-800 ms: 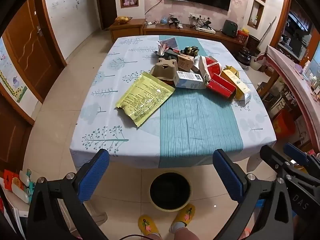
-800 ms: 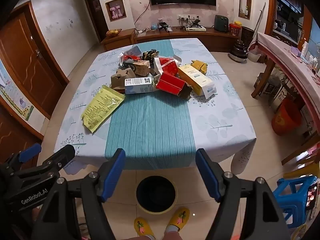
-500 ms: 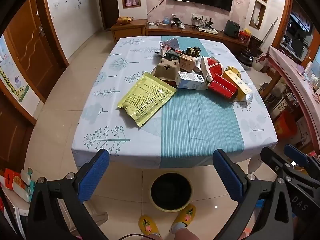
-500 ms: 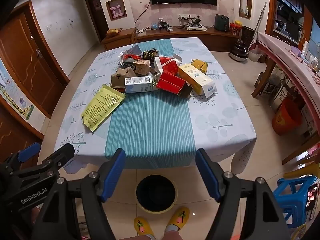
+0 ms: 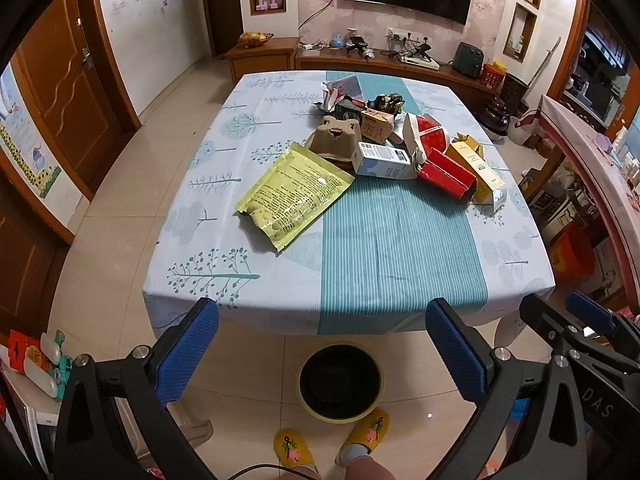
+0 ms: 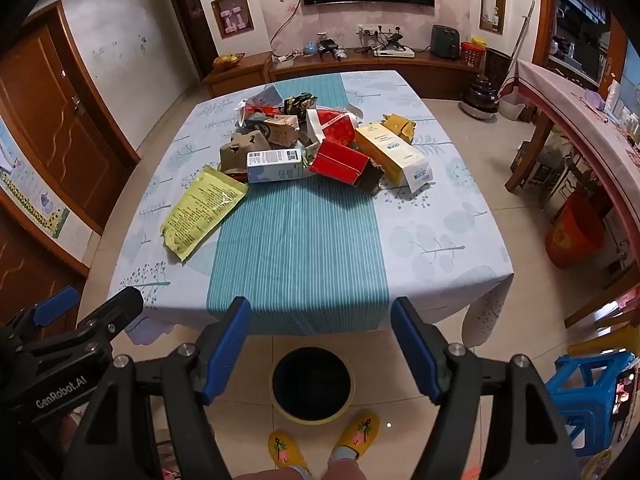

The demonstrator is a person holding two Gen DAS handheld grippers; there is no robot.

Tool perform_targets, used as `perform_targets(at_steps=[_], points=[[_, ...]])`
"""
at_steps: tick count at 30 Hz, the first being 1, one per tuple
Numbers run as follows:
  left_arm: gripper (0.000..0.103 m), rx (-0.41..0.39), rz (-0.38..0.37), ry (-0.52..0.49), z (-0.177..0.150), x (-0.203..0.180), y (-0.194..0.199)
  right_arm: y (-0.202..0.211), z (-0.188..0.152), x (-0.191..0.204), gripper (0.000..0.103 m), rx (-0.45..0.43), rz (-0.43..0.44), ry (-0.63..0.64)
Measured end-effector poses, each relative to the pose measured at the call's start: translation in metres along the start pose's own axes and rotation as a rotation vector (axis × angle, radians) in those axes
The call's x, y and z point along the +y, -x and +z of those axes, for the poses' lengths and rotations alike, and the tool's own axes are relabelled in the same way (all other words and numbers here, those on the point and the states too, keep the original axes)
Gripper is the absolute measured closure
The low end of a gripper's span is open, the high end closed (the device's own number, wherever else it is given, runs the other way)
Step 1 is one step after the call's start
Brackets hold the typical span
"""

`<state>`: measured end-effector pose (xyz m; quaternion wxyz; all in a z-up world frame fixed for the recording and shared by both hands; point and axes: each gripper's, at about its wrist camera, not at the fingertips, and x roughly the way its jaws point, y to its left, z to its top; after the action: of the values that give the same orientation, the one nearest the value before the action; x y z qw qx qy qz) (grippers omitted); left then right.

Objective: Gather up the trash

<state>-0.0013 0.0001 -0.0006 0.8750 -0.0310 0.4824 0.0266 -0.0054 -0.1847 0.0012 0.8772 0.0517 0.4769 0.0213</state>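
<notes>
Tiled floor and a cloth-covered table (image 5: 360, 264) fill the left wrist view. Its left gripper (image 5: 320, 352) gapes wide, holding nothing, short of the near table edge. A yellow pouch (image 5: 294, 194) lies at 12 o'clock, the trash heap (image 5: 400, 148) at 1, a round bin (image 5: 340, 382) on the floor between the fingers.

From the right wrist, the right gripper (image 6: 320, 350) is likewise wide and empty; heap (image 6: 320, 148) at 12, pouch (image 6: 202, 210) at 11, bin (image 6: 313, 384) below.

Trash pile (image 5: 400, 148) on table (image 5: 360, 260); bin (image 5: 340, 382) before it.
</notes>
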Motion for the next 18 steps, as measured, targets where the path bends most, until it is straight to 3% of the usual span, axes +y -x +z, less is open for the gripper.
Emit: perform_targets(at_steps=[18], points=[[0.001, 0.013, 0.021, 0.011, -0.0008, -0.0055, 0.0011, 0.0011, 0.0077, -0.0091, 0.030, 0.000, 0.021, 0.031]])
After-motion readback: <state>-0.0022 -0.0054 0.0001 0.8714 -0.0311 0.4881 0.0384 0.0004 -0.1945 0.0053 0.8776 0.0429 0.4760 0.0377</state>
